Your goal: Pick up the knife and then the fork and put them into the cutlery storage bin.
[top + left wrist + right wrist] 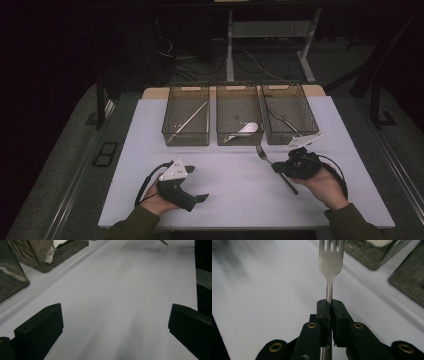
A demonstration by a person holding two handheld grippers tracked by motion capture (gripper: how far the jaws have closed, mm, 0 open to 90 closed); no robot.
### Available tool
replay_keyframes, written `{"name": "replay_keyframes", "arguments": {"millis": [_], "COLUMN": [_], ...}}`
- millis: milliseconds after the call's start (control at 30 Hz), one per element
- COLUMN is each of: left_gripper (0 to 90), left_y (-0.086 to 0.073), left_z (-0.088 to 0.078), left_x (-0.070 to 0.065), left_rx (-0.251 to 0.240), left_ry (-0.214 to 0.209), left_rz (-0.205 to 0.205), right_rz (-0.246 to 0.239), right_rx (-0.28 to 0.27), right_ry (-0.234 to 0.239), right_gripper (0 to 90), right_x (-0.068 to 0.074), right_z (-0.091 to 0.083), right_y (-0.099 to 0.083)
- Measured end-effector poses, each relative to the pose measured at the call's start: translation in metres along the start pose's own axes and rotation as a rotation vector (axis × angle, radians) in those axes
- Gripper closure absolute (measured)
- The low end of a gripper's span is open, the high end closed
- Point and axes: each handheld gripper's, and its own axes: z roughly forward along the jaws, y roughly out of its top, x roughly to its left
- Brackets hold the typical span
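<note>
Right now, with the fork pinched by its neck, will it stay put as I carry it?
Probably stiff: the fork looks like solid metal. Its smooth, narrow neck could pivot or slip in the right gripper, since the head overhangs.

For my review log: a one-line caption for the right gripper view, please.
Right hand-held gripper shut on a fork by its neck, tines pointing away over the white table, bins at upper right.

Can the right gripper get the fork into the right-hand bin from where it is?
Probably yes: the right gripper holds the fork just in front of the right-hand bin, whose top is open, with nothing between them.
</note>
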Motion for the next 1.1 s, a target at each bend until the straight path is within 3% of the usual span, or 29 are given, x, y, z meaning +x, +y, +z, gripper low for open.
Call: {"name": "replay_keyframes", "arguments": {"millis": [300,833,1100], "left_gripper": [0.0,0.0,0.0], "left_y": [-0.001,-0.003,-0.004], "left_z": [-0.002,-0.007,-0.006], "left_x": [0.001,0.003,0.003], "left_rx": [-0.009,-0.021,-0.016], "left_ry": [0.006,0.01,0.015], "left_rz": [-0.017,-0.034,-0.046], "right_rz": [0.026,0.064,0.082], "right_rx": [-0.098,-0.21,-0.254], "right_ry": [-0.01,-0.023,-0.057], "right_gripper": [84.9,84.9,84.9], "right_x": [-0.013,-0.039,-0.056], "right_z": [-0.015,-0.035,-0.048], "right_y": [0.001,0.014,0.029]}}
